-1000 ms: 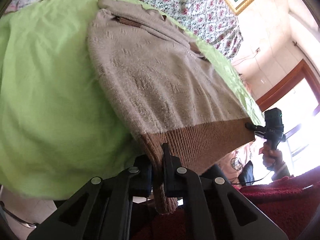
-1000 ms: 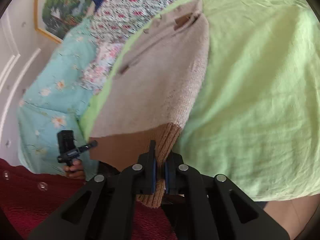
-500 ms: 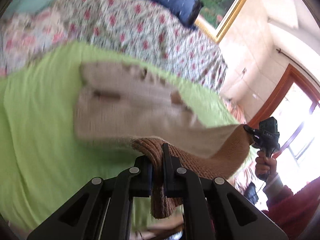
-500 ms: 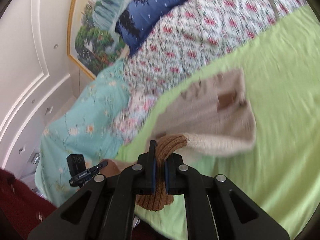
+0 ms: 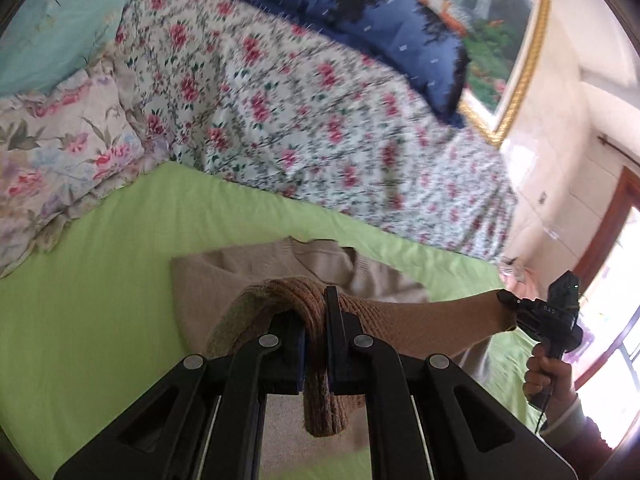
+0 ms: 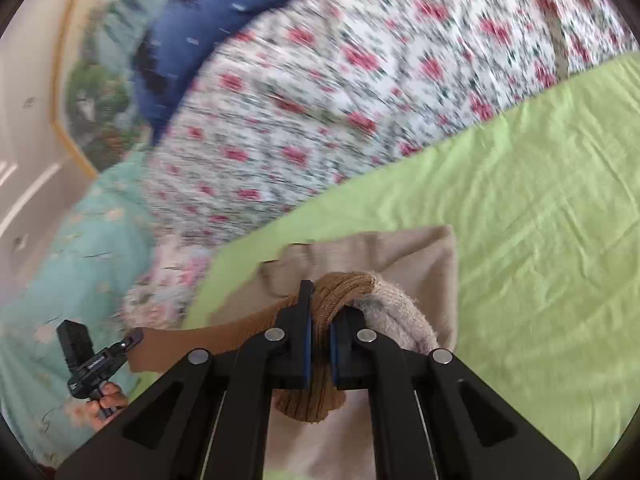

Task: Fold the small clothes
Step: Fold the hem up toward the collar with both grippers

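A small beige knit sweater point(image 5: 224, 276) with a brown ribbed hem point(image 5: 432, 320) lies on the green sheet point(image 5: 100, 300). My left gripper point(image 5: 316, 320) is shut on one corner of the hem. My right gripper point(image 6: 320, 320) is shut on the other hem corner point(image 6: 344, 288). The hem is stretched between them, held over the sweater's upper half near the neckline point(image 5: 316, 248). The right gripper point(image 5: 508, 300) also shows in the left wrist view, and the left gripper point(image 6: 134, 338) in the right wrist view. The beige body point(image 6: 420, 256) lies folded beneath.
A floral quilt point(image 5: 300, 120) and a blue pillow point(image 5: 380, 20) lie behind the sweater. A pale floral pillow point(image 5: 52, 152) and a turquoise blanket point(image 6: 72, 260) sit to the left. A framed painting point(image 5: 508, 28) hangs on the wall. A window is at the right.
Both grippers have carried the hem up and forward over the sweater toward its neckline. The sweater's lower half has doubled over its upper half.
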Demonstrator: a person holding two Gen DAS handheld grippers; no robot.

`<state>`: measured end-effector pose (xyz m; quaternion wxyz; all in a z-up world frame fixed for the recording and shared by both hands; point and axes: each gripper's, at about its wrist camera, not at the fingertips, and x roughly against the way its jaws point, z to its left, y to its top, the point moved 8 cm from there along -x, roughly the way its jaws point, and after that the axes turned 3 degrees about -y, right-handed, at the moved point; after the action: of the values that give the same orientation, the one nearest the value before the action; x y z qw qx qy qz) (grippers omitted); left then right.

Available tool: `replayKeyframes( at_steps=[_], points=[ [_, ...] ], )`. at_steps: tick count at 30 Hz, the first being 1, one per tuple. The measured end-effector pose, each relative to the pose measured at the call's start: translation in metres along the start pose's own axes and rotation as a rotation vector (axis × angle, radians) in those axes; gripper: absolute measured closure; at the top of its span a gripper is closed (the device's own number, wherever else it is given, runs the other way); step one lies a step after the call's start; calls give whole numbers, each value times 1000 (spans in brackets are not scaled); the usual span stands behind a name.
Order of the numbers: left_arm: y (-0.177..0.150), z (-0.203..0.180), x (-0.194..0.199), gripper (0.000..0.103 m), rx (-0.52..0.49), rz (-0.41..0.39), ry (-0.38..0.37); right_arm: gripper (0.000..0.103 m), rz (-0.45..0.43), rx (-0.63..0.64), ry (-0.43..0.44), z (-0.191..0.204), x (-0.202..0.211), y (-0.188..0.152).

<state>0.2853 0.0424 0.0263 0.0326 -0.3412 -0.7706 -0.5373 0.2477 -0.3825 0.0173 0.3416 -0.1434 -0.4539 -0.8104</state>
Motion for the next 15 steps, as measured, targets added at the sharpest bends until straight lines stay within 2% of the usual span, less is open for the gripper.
replayKeyframes(
  at_steps=[4,8,10,11,13,15],
  points=[
    [0,34,-57,97,52,63,46,95,63,-15,-82,-26,-46,-5],
    [-17,69,-109,96,88,138,106,93,138,-49,-141,-53,-81,-19],
    [-29,84,-126,93,121,183,112,83,168,-72,-153,-60,-85,-26],
    [-35,89,-132,93,139,201,112,80,162,-79,-151,-61,-79,-28],
    [-47,93,-131,89,163,220,102,65,99,-53,-160,-54,-55,-27],
    [-56,84,-117,71,158,214,73,60,38,-6,-165,-41,-34,-26]
  ],
)
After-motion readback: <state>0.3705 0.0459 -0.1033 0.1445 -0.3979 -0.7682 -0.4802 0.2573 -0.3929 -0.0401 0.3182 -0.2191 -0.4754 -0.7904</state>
